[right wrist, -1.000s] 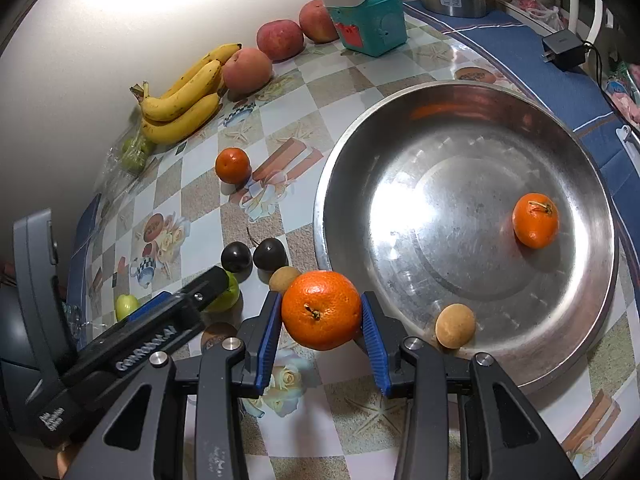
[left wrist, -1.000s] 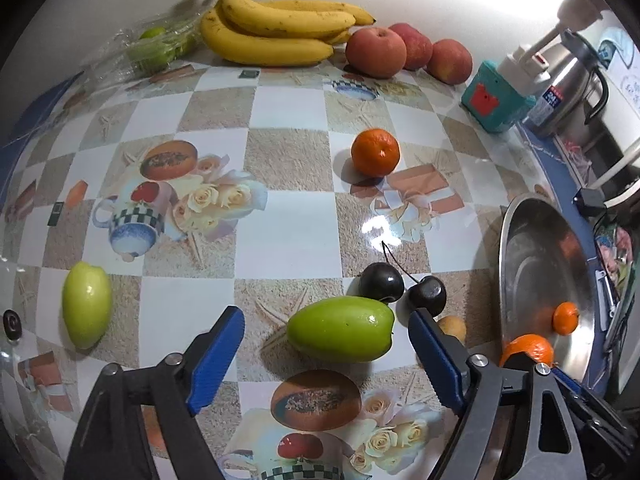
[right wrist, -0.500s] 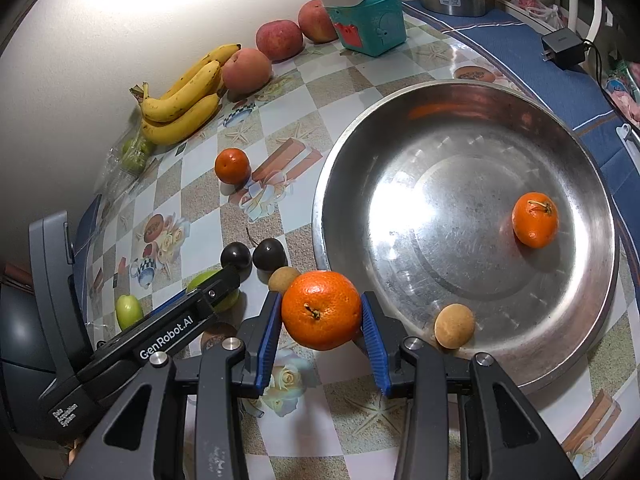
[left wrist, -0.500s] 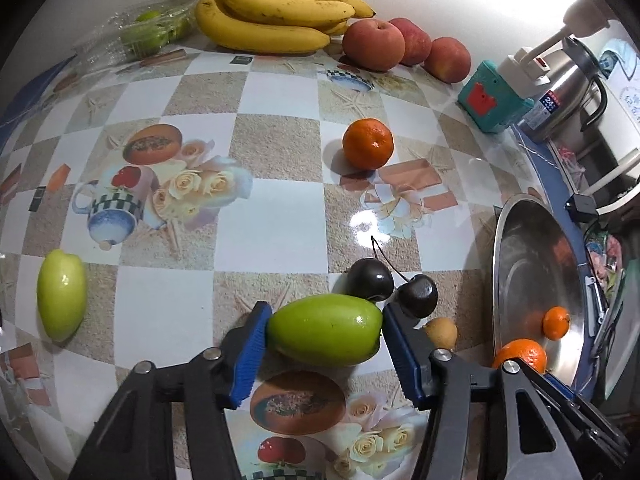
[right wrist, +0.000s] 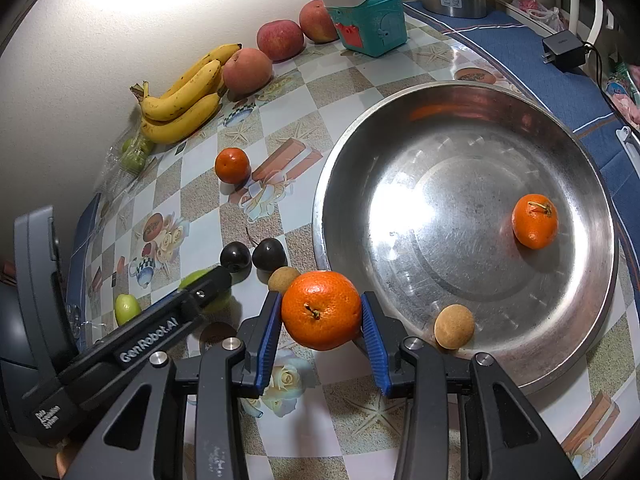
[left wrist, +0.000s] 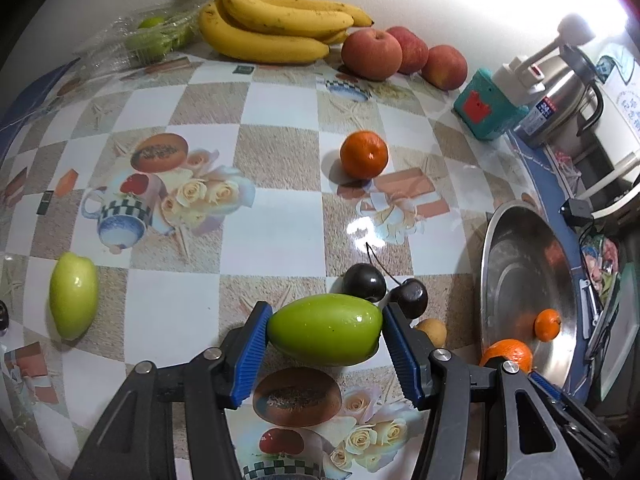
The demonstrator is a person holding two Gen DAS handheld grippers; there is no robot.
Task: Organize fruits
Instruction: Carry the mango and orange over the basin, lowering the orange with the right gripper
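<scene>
My left gripper [left wrist: 325,334] is shut on a green mango [left wrist: 324,330] that rests low on the patterned tablecloth. My right gripper [right wrist: 321,312] is shut on an orange [right wrist: 321,310] and holds it beside the near-left rim of the steel bowl [right wrist: 592,316]. The bowl holds a small orange [right wrist: 535,221] and a small brown fruit [right wrist: 454,321]. Two dark cherries [left wrist: 363,283] and another brown fruit [left wrist: 433,330] lie just behind the mango. A loose orange [left wrist: 363,154] sits mid-table, and a second green mango [left wrist: 73,294] lies at the left.
Bananas [left wrist: 276,28], three apples [left wrist: 372,54] and a bag of green fruit [left wrist: 148,38] line the back wall. A teal box with a power strip [left wrist: 488,108] and a steel kettle [left wrist: 560,96] stand at the back right. A black charger [right wrist: 564,52] lies on the blue cloth.
My left gripper moved forward and closed its jaws on the green mango. The right gripper has held the orange still beside the bowl.
</scene>
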